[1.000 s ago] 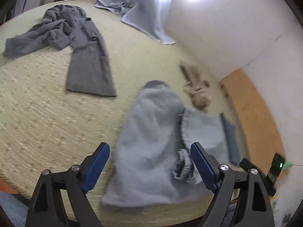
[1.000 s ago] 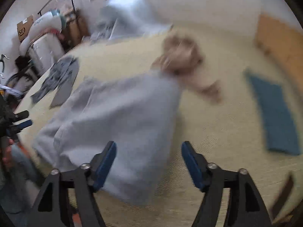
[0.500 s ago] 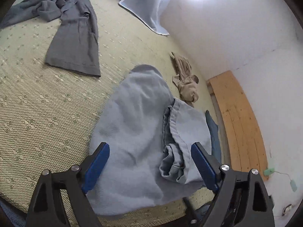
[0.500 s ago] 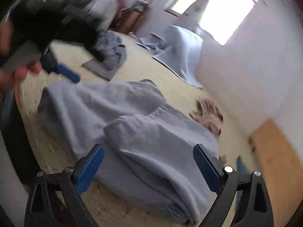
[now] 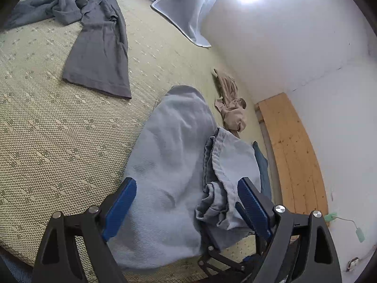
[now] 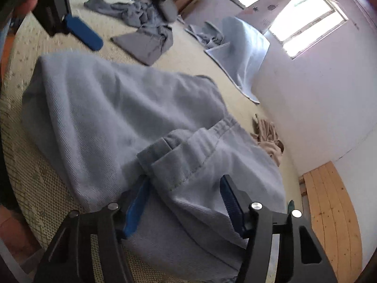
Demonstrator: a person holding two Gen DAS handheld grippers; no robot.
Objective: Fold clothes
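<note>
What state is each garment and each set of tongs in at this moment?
Light blue trousers: flat on the mat, waistband end bunched and partly folded over.
Dark grey garment: crumpled at the top, one end spread flat.
Beige garment: crumpled near the wall.
Pale blue sheet: draped, unfolded.
Left tongs: open, holding nothing.
Right tongs: open around the waistband fold.

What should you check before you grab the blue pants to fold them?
1. Left gripper open: ok.
2. Right gripper open: ok.
3. Right gripper has cloth between its fingers: ok, the waistband fold sits there.
4. Pants flat: not ok, bunched at the waistband.
5. Mat beside the pants free for folding: ok.
6. Grey garment and tan cloth apart from the pants: ok for grey; tan, cannot tell.
</note>
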